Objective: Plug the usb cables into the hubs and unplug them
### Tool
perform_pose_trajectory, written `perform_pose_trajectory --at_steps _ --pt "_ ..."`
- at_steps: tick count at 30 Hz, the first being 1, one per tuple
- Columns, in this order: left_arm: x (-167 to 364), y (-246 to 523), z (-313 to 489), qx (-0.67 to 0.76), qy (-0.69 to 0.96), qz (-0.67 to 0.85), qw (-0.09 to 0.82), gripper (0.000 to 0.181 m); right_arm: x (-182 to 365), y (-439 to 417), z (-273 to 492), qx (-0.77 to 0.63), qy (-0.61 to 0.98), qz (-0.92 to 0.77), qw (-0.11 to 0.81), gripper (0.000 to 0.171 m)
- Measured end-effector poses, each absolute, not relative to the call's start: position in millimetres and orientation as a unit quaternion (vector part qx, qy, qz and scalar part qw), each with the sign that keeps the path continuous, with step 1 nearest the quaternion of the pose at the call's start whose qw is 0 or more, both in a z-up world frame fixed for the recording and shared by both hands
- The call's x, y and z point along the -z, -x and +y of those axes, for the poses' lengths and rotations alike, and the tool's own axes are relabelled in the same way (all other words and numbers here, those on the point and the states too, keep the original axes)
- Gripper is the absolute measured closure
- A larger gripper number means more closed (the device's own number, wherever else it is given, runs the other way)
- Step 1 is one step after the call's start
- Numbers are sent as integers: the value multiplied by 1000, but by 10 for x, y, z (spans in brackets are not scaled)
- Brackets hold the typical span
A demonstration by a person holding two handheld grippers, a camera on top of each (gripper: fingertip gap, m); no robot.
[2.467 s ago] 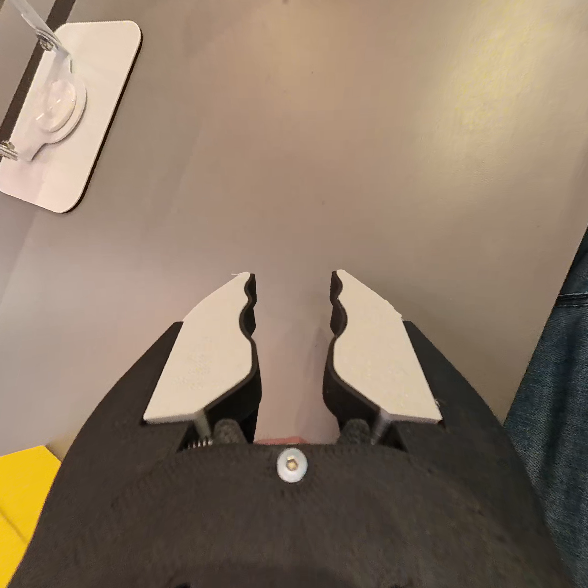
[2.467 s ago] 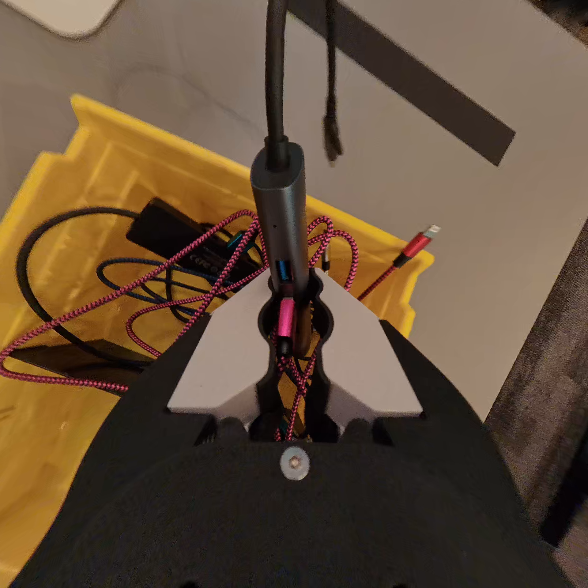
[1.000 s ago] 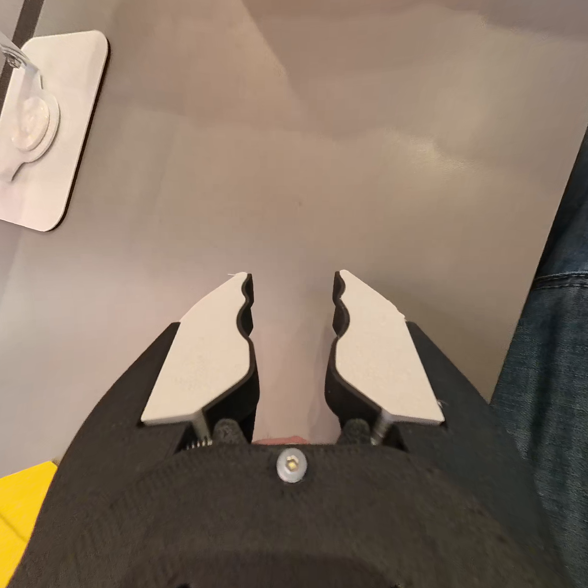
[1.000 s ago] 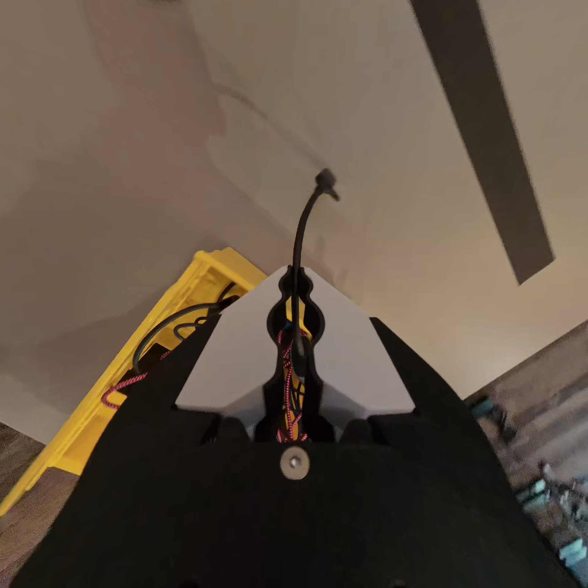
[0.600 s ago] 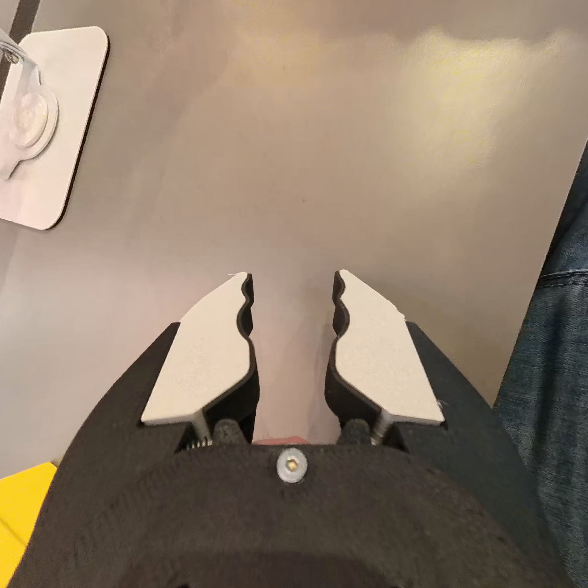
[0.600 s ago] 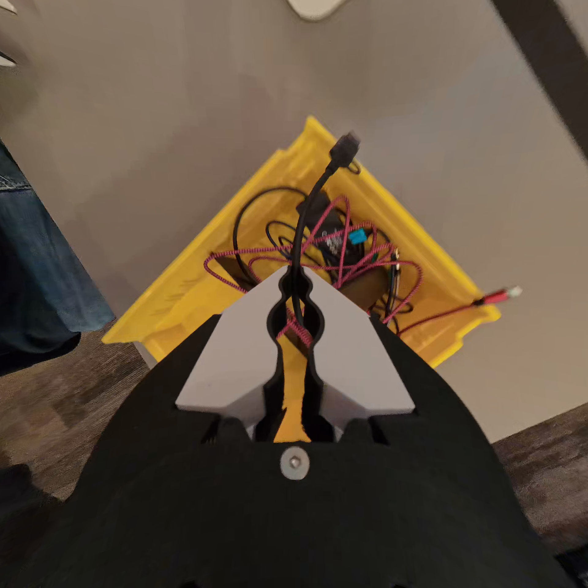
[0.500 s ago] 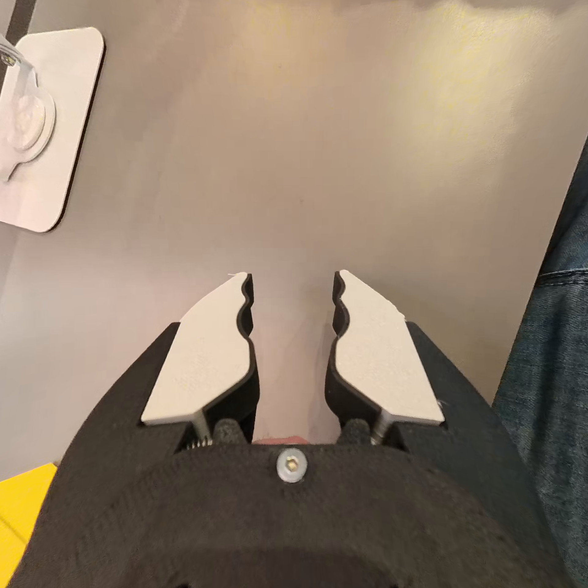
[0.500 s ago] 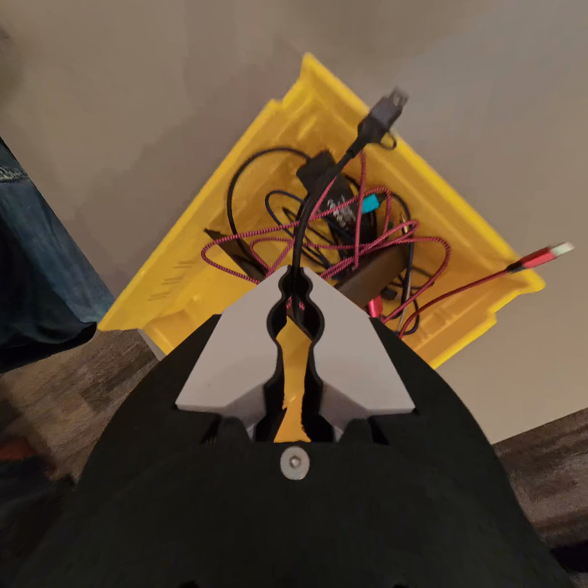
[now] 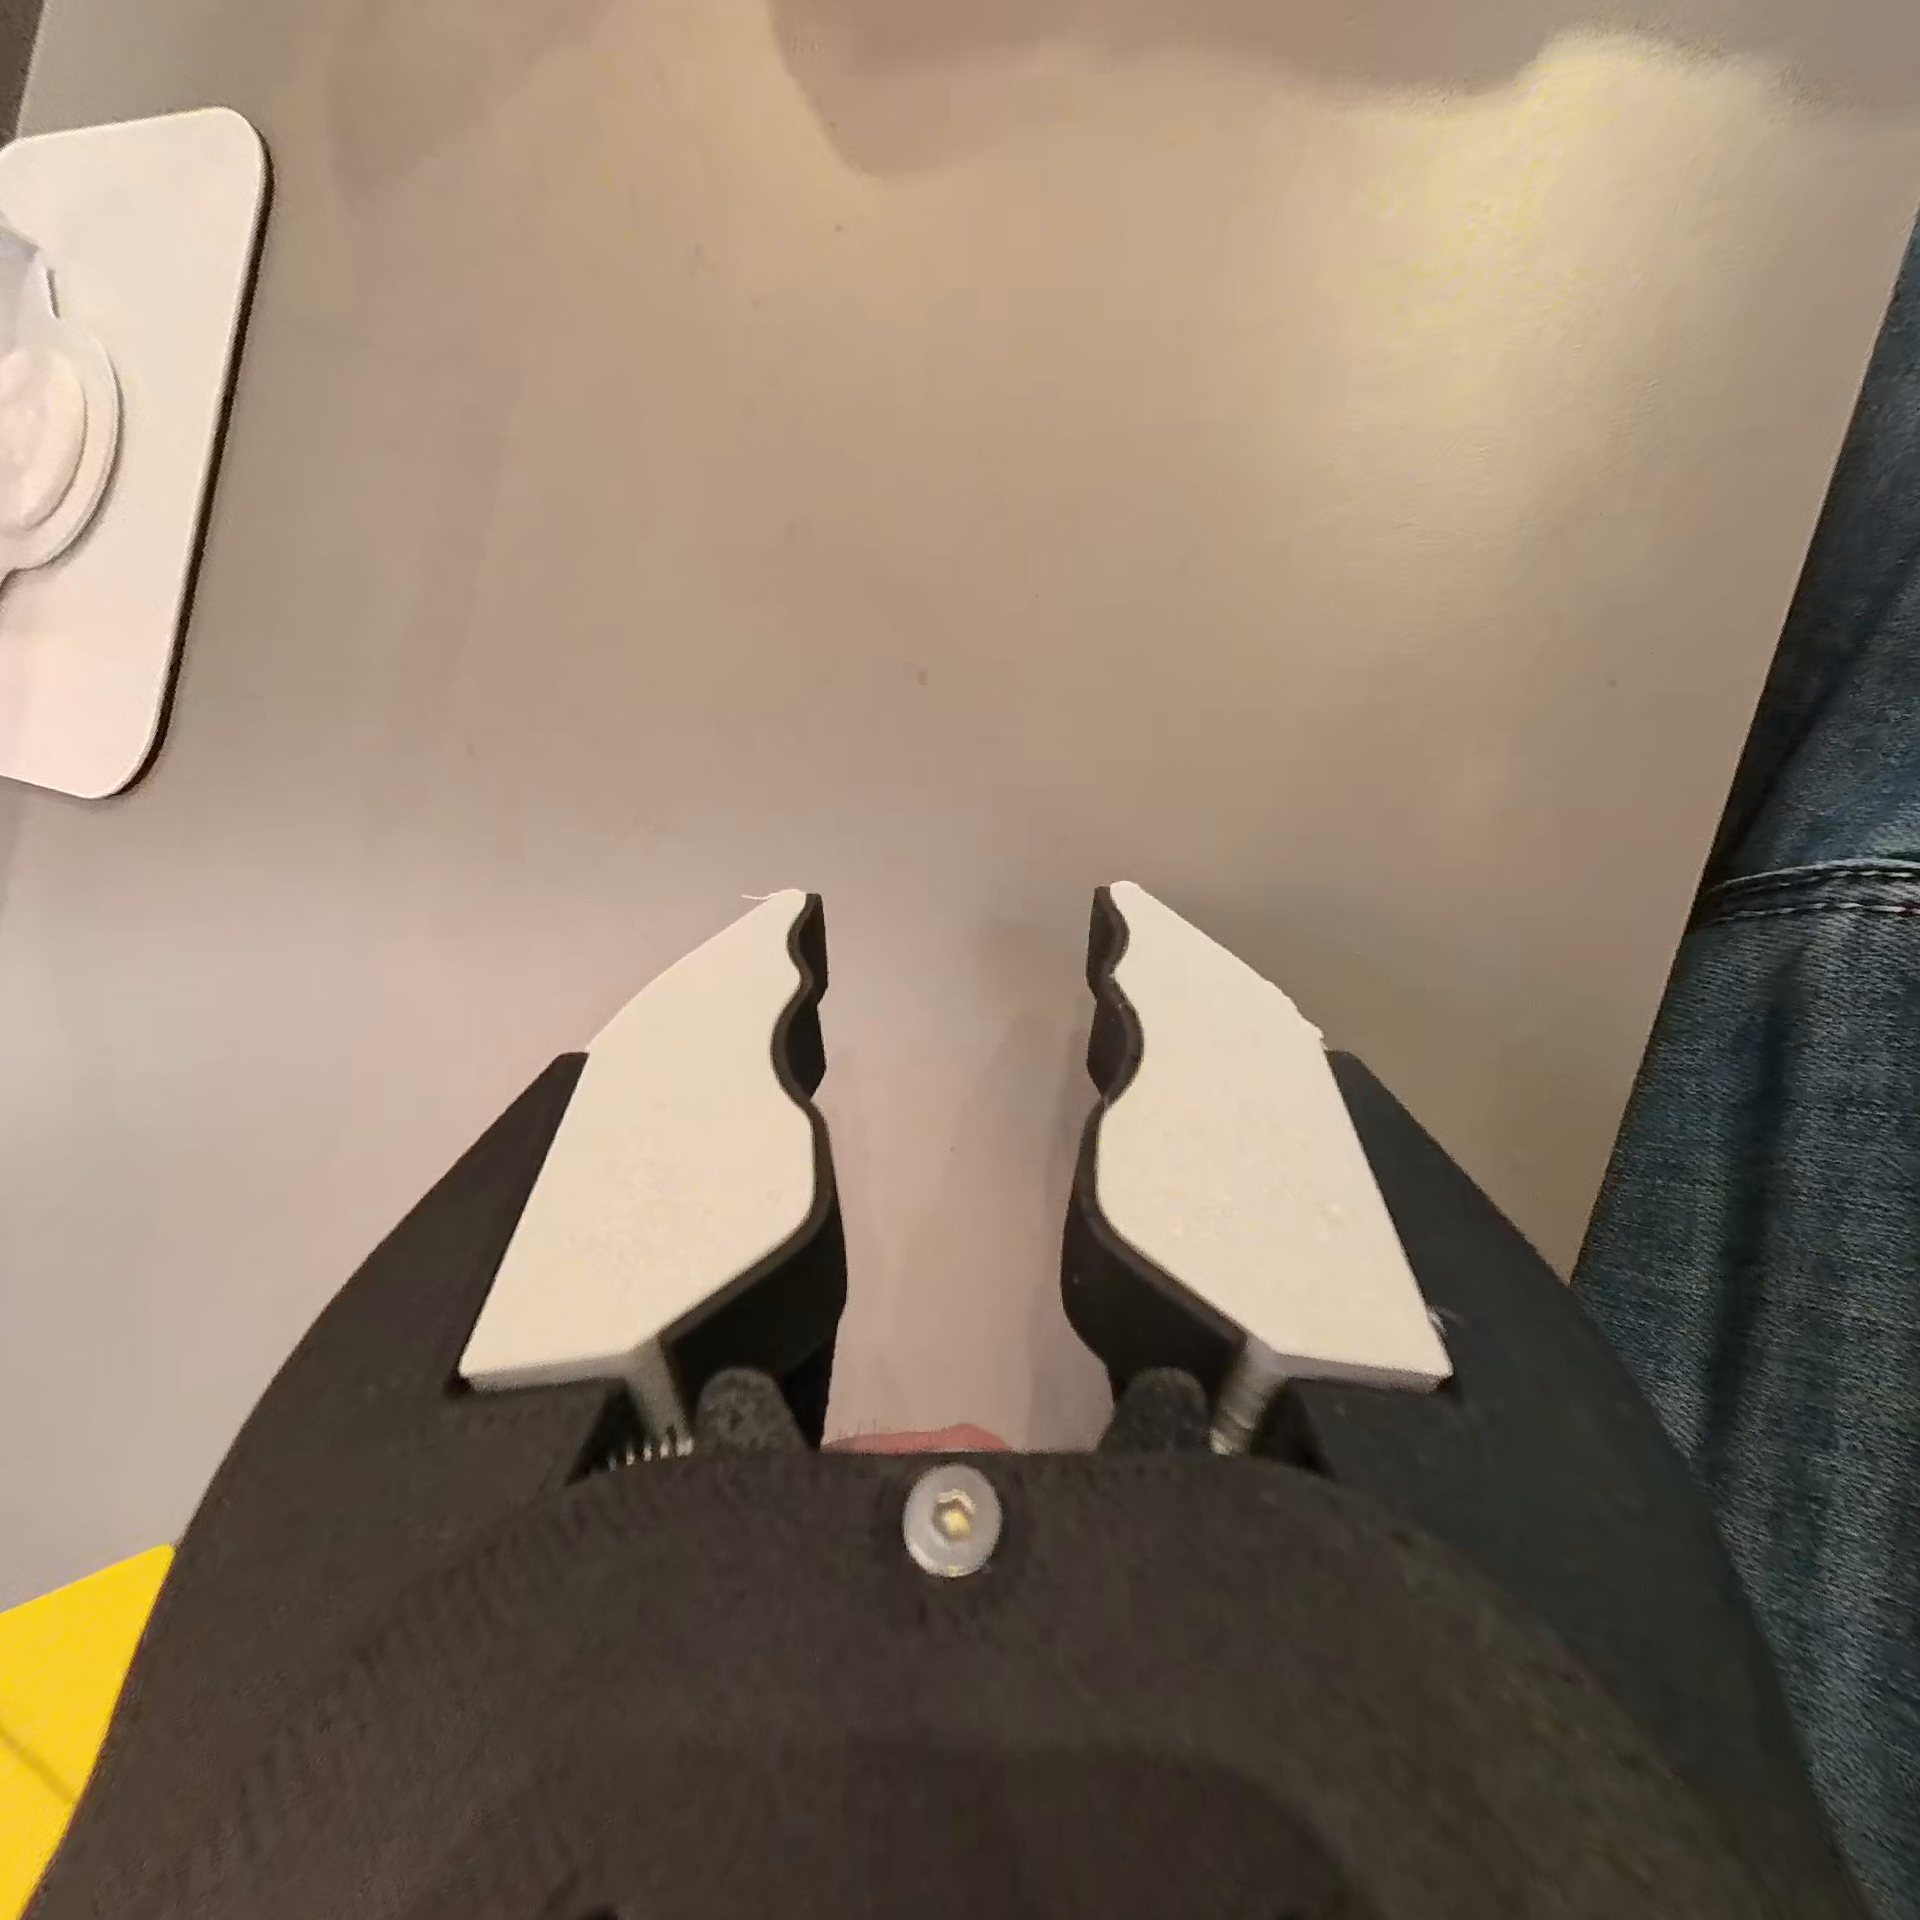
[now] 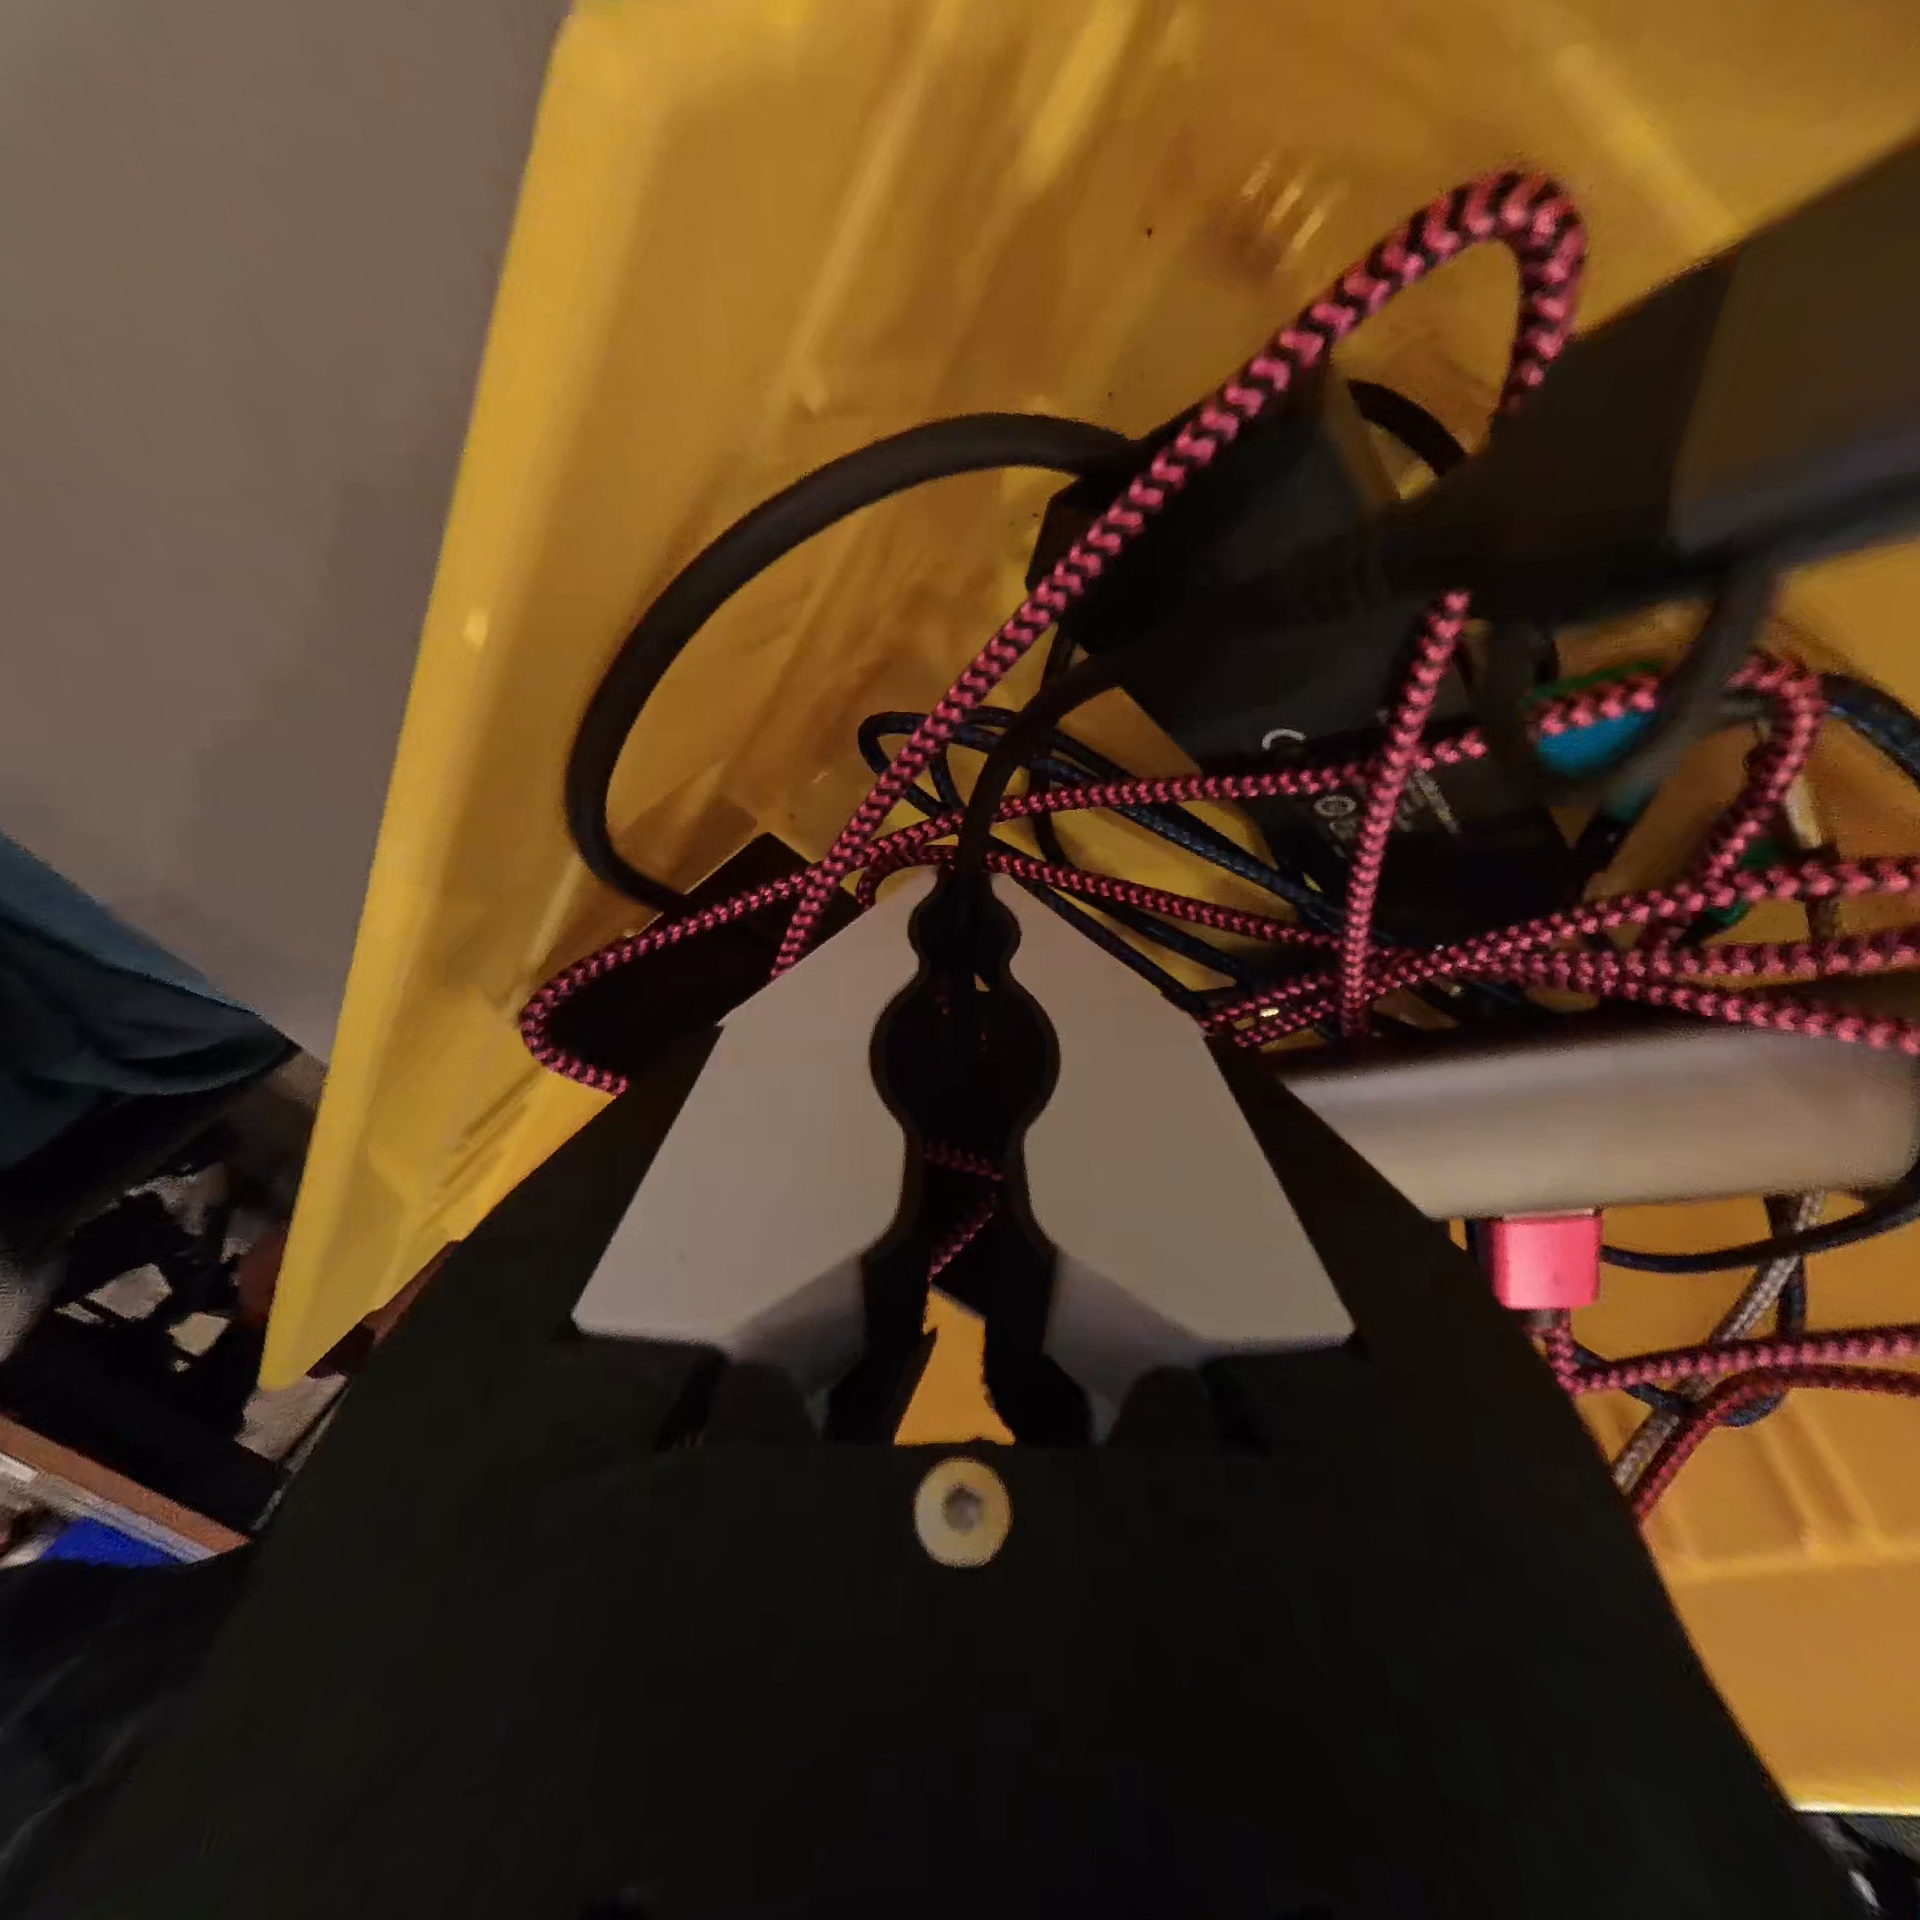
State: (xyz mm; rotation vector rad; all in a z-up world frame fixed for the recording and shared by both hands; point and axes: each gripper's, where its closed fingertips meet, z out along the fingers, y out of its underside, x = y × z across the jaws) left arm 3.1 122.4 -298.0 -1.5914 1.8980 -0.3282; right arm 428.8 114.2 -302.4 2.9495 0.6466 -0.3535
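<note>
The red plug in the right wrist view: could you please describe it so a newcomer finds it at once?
Look inside the yellow bin, right of the shut right tool. Under the long grey hub sits the red plug, the only solid red block among braided pink-and-black cables.

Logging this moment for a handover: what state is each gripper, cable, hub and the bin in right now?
left gripper: open, empty, over the bare grey table.
right gripper: shut on the thin black cable, down in the bin.
yellow bin: holding a tangle of cables and hubs.
pink braided cable: loose, looped over the hubs.
grey hub: lying in the bin, red plug at its near end.
</note>
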Motion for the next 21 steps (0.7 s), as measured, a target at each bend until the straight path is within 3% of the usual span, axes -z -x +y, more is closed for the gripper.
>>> perform_pose_trajectory --at_steps 4,7,9,21 --pt "2938 -32 1205 129 602 722 317 127 3069 -4320 1169 71 -968 233 61 165" --pt "2877 -12 1177 146 610 713 313 110 2829 -4437 1236 11 -973 232 18 118" --pt "2820 -17 1166 155 611 708 317 108 2644 -4482 1257 -12 -972 233 -13 102" --pt "2693 176 1213 151 631 685 332 106 2072 -4304 1094 64 -964 227 -121 85"
